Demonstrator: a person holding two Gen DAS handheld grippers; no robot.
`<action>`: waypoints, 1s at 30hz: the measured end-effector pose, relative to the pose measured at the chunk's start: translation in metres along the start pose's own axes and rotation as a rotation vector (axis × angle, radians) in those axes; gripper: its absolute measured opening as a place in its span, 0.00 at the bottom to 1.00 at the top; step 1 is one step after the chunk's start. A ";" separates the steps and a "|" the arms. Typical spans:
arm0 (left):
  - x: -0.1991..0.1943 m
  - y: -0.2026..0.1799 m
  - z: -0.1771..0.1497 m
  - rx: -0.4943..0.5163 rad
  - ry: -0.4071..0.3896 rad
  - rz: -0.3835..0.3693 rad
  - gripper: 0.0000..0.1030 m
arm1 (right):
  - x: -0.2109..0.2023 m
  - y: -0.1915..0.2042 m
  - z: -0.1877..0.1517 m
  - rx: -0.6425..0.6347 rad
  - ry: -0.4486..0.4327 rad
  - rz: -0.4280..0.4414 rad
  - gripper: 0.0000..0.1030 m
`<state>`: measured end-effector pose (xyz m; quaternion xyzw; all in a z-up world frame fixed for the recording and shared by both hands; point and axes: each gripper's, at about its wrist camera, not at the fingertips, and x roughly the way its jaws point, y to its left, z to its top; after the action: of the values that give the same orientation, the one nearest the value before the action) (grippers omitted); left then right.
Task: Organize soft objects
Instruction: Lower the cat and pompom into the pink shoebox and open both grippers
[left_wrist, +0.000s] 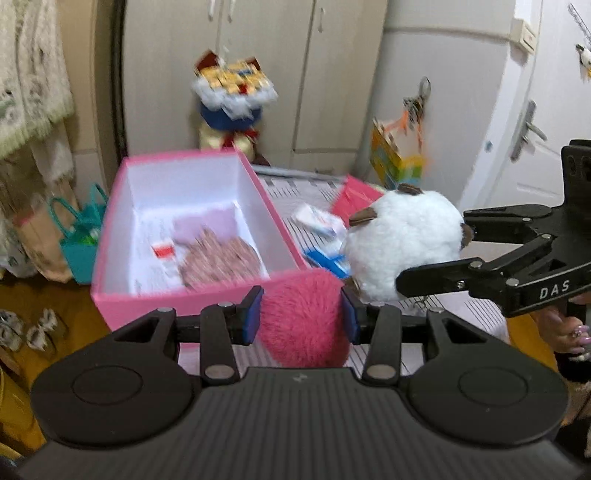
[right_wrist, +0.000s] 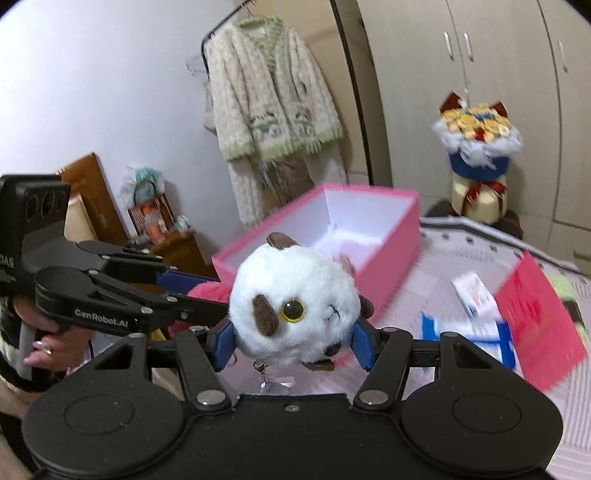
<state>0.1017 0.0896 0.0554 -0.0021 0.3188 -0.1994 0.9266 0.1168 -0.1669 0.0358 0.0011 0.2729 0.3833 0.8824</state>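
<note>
So both tongs are loaded. The left tongs (left_wrist: 302, 314) are closed in on a pink fuzzy pom-pom (left_wrist: 301, 317), blue pads pressed into either side of it, held up just in front of the near wall of the pink box (left_wrist: 192, 299). The right tongs (right_wrist: 293, 341) are clamped around a round white plush toy (right_wrist: 291, 302) with brown patches and a yellow eye, squeezing its lower sides. In the left wrist view that same white plush sits just to the right of the pom-pom, pretty much touching it.

The pink box is open, white inside, and sits on the left part of the tabletop (left_wrist: 306, 192), which has a patterned cover. There's something pinkish and mottled (left_wrist: 218, 258) lying in the bottom of the box, plus a small white-and-red tag or card (left_wrist: 162, 251), too blurry to say more.

To the right of the box on the tabletop: the pink lid (right_wrist: 535, 321) propped at a tilt, and some blue-and-white packets (right_wrist: 476, 314) beside it. A cream cardigan (right_wrist: 273, 99) hangs on the far wall.
</note>
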 end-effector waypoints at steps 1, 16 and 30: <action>0.000 0.005 0.005 -0.006 -0.013 0.011 0.41 | 0.004 0.000 0.006 0.000 -0.008 0.003 0.65; 0.085 0.095 0.077 -0.144 -0.030 0.174 0.42 | 0.131 -0.026 0.084 -0.211 -0.052 -0.110 0.65; 0.180 0.137 0.110 -0.101 0.122 0.285 0.42 | 0.233 -0.073 0.104 -0.264 0.163 -0.144 0.65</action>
<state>0.3458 0.1353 0.0187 0.0085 0.3810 -0.0494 0.9232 0.3463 -0.0397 -0.0033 -0.1655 0.2900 0.3503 0.8751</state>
